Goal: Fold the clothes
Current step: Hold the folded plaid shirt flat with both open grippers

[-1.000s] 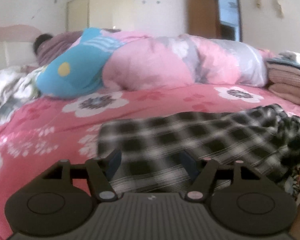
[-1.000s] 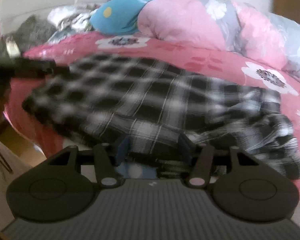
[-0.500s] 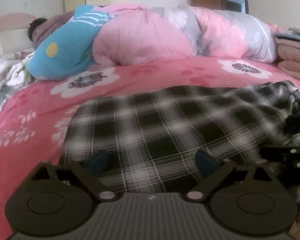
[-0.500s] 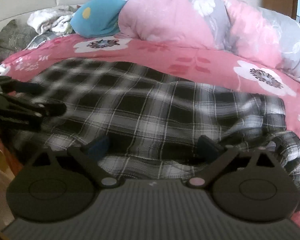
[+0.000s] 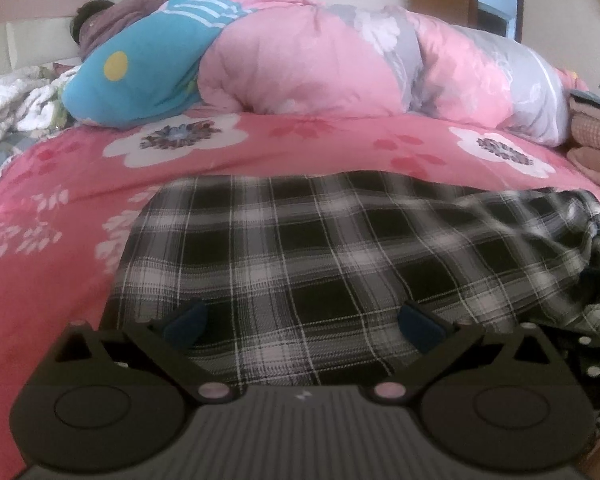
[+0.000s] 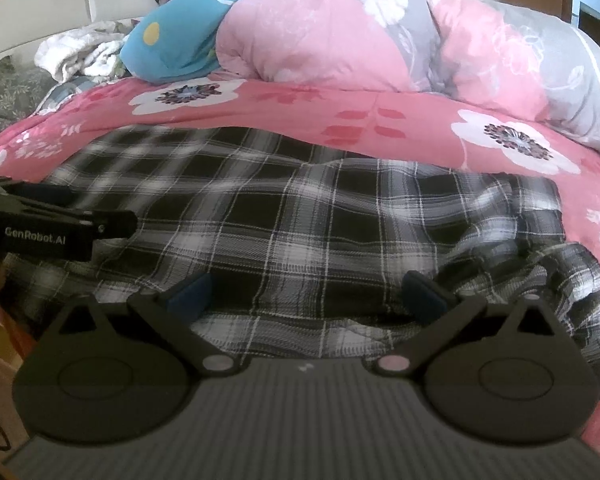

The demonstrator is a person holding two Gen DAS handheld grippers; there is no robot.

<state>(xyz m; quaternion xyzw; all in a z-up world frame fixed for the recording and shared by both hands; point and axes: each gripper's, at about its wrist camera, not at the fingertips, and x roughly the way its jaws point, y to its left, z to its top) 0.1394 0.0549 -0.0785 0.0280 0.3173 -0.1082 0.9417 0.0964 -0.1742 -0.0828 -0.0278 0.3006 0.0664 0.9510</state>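
The plaid shirt (image 5: pixel 320 264) lay spread on the bed (image 5: pixel 52 280), near its front edge, mostly flat on its left part but bunched into loose folds at its right end (image 6: pixel 540 264). The near hem ran just under both tools.

The left gripper (image 5: pixel 302 322) hovered low over the near edge of the shirt, its jaws having just swung wide apart, with cloth showing in the gap but neither pad pressing on it. The right gripper (image 6: pixel 306 292) stood the same way over the hem further right, its jaws likewise just opened wide and gripping nothing.

The likeliest trouble lay in that crumpled right end: if a fold were made before it was smoothed, the creases would probably be trapped and the stack come out lopsided. A pinch taken from here could catch only the top layer, or gather the pink bedspread (image 6: pixel 380 120) along with the hem, since both are soft and lie touching. The two tools sat close together, so a careless reach might knock one against the other. The rolled quilt (image 5: pixel 340 60) behind was well apart and seemed no hazard.
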